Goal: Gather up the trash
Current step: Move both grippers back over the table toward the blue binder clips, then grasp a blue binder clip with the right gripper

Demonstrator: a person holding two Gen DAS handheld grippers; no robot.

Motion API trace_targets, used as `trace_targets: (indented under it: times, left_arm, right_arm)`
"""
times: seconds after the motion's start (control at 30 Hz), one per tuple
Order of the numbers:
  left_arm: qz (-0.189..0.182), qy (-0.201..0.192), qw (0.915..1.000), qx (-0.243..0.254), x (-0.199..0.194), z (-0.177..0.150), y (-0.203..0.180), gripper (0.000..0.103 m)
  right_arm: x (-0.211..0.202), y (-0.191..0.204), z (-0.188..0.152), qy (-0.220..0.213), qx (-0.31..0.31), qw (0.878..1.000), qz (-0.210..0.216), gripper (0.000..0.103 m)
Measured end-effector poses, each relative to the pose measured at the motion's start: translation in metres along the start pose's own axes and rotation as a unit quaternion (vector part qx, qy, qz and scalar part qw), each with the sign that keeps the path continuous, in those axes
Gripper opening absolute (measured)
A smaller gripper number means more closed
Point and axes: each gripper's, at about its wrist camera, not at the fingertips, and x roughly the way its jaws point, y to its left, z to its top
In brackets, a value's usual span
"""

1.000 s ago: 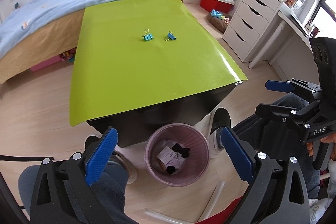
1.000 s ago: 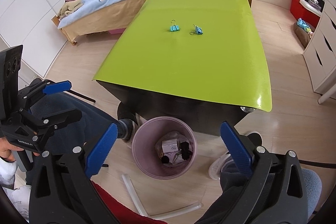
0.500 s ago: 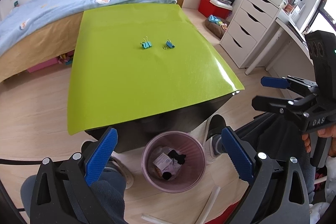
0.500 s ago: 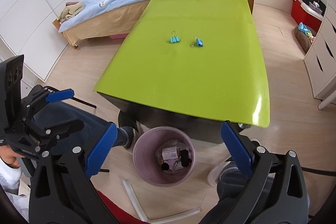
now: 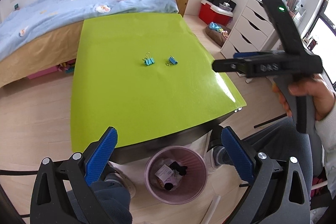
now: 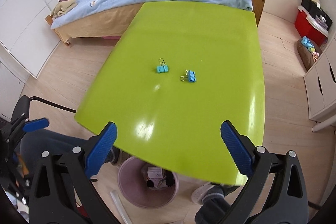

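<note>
Two blue binder clips lie on the green table (image 5: 134, 98): one on the left (image 5: 148, 60) (image 6: 162, 68), one on the right (image 5: 172, 60) (image 6: 190, 76). A pink trash bin (image 5: 176, 173) (image 6: 134, 184) holding paper and dark scraps stands on the floor under the table's near edge. My left gripper (image 5: 168, 152) is open and empty above the bin. My right gripper (image 6: 168, 148) is open and empty over the table's near edge; it also shows in the left wrist view (image 5: 241, 63), side-on at the table's right edge.
A bed (image 5: 52, 9) with plush toys stands behind the table. White drawers (image 5: 247, 33), a red box (image 5: 214, 12) and a floor basket (image 5: 218, 34) stand at the right. The person's legs and shoes are beside the bin. White tubes (image 6: 117, 203) lie on the floor.
Both grippers have risen and moved forward toward the table. The right gripper has moved furthest, now over the table's near edge. Both stayed open.
</note>
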Motion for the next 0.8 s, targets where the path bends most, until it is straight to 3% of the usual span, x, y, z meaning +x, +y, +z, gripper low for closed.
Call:
trace_targets:
  times: [0.23,0.43,0.5,0.8]
  left_arm:
    - [0.005,0.005,0.9999,-0.012,0.004,0.004,0.006,0.095]
    - [0.009,0.011,0.9996,-0.023,0.009,0.005,0.016,0.095]
    - [0.010,0.013,0.9995,-0.027,0.011,0.005,0.018,0.095]
    - [0.011,0.023,0.9988,-0.042,0.020,0.004,0.026,0.095]
  right_arm:
    - [0.058,-0.010,0.051,0.047,-0.022,0.998,-0.019,0.097]
    - [0.105,-0.016,0.074,0.091,-0.037,0.995,-0.027,0.097]
    - [0.121,-0.018,0.080,0.106,-0.042,0.993,-0.031,0.092]
    - [0.154,-0.017,0.088,0.144,-0.060,0.987,-0.047,0.041]
